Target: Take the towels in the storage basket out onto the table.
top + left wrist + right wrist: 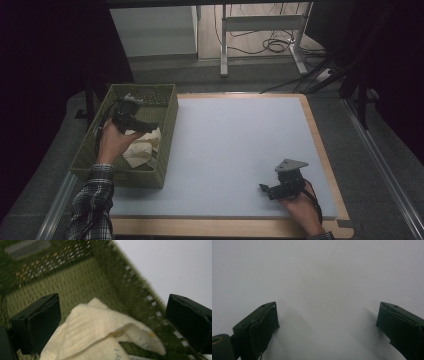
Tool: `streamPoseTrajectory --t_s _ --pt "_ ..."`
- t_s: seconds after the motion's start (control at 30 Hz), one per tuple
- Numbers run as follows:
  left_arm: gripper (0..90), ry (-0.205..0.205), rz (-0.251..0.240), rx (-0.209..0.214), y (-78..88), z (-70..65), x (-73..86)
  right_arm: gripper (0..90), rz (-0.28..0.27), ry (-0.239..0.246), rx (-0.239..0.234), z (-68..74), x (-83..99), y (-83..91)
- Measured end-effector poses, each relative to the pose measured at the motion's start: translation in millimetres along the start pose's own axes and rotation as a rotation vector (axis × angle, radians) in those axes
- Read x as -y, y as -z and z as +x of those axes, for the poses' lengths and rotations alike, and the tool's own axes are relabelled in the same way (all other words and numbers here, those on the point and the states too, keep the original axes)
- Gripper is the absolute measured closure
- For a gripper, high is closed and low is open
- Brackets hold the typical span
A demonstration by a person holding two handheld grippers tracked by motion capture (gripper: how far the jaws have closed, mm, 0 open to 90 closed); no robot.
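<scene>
Tongs came first in the high view: the left gripper [131, 119] hung over the green basket [168, 131] at the table's left edge, pointing at the cream cloth [142, 149] lying inside it, while the right gripper [280, 188] sat low over the grey mat [235, 150] near its front right corner, well apart from the basket.

From the left gripper view, its jaws stood wide, one on each side of the cloth [100, 335], not touching it; the cloth lay rumpled on the basket floor [62, 282], beside the perforated wall.

From the right gripper view, the jaws stood wide apart with nothing between them, above the bare mat [319, 277].
</scene>
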State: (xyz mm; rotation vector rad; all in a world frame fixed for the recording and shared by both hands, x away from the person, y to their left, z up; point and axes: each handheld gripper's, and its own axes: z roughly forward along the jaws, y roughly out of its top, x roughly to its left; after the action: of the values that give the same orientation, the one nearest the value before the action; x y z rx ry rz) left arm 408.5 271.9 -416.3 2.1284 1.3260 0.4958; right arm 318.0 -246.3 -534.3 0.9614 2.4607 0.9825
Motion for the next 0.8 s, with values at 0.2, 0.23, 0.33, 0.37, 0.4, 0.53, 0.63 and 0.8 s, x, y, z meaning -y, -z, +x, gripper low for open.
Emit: streamPoseTrajectory --t_s 0.2,0.23,0.33,0.37,0.4,0.53,0.63,0.8 --pt "0.5 0.044 0.086 0.001 -20.1 14.5 14.0 4.0 0.0 0.0 0.0 0.0 0.0 0.0" --pt "0.5 0.052 0.099 0.001 -24.1 16.1 15.8 4.0 0.0 0.0 0.0 0.0 0.0 0.0" --pt "0.5 0.07 0.153 0.008 -36.4 19.2 19.7 4.0 0.0 0.0 0.0 -0.1 0.0 -0.1" --pt "0.5 0.075 0.205 -0.005 -45.9 20.2 21.1 4.0 0.0 0.0 -0.001 0.0 0.0 -0.1" --pt "0.3 0.077 0.226 -0.005 -49.7 21.2 21.6 4.0 0.0 -0.001 -0.001 0.0 0.0 -0.1" --pt "0.4 0.103 0.291 -0.012 -61.0 24.8 23.2 4.0 0.0 -0.001 -0.001 -0.1 0.0 0.0" --pt "0.5 0.118 0.364 -0.024 -72.2 29.4 25.3 4.0 0.0 -0.001 -0.001 -0.1 0.0 0.0" --pt "1.2 0.145 0.437 -0.027 -87.5 36.4 27.5 4.0 0.0 -0.001 -0.001 -0.1 0.0 0.0"
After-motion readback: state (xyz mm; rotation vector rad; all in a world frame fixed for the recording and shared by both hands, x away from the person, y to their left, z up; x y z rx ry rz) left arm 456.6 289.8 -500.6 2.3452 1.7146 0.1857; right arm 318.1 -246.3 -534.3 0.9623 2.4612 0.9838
